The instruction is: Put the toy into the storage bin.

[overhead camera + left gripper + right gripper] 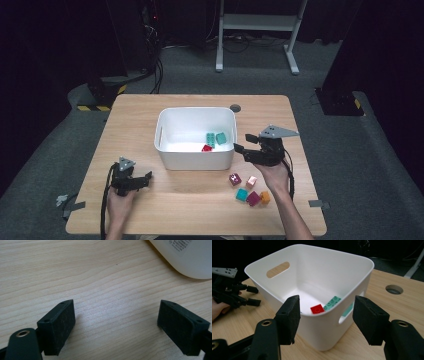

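Right tongs gape empty beside the bin; left tongs rest wide on the desk. Blocks near the right hand look light, rigid, slick: pinch flat sides.

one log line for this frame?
right gripper: open, empty, at bin rim | left gripper: open, on table | bin: three blocks | table: five blocks

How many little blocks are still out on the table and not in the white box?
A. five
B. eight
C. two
A: five blocks lie in a cluster on the table by the person's right hand, while the white box holds the others.
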Available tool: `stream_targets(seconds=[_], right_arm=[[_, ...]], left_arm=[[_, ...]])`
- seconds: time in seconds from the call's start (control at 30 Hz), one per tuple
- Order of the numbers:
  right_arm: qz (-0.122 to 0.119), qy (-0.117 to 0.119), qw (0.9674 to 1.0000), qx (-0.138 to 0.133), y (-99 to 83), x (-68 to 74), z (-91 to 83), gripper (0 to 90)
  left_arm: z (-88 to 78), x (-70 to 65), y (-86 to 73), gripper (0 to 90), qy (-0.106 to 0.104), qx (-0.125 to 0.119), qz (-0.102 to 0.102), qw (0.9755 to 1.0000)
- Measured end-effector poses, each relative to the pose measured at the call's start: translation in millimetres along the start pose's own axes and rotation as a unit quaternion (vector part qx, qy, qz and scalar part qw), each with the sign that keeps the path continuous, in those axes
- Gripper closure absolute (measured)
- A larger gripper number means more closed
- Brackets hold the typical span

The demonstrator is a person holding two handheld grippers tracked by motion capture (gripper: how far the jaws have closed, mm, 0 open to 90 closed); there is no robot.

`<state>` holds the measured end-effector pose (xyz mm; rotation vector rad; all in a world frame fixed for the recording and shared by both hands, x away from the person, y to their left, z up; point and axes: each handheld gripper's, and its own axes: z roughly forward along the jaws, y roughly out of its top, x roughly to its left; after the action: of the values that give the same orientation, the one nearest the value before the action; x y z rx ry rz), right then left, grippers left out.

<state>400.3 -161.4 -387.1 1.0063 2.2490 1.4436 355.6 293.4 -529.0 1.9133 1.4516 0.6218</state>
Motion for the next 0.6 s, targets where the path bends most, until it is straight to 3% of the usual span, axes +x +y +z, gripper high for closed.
stream_targets(seconds=[0.3, 0.6], right_arm=[[0.008, -0.030, 0.9995, 0.008, -38.6, -2.3, -21.0, 38.6], [0.022, -0.035, 0.9982, 0.043, -78.3, -6.9, -21.4, 38.6]], left_arm=[[0.0, 0.0, 0.0, 14.7, 0.000, 0.000, 0.000, 1.0000], [0.0, -0.1, 0.0, 14.8, 0.000, 0.000, 0.000, 1.0000]])
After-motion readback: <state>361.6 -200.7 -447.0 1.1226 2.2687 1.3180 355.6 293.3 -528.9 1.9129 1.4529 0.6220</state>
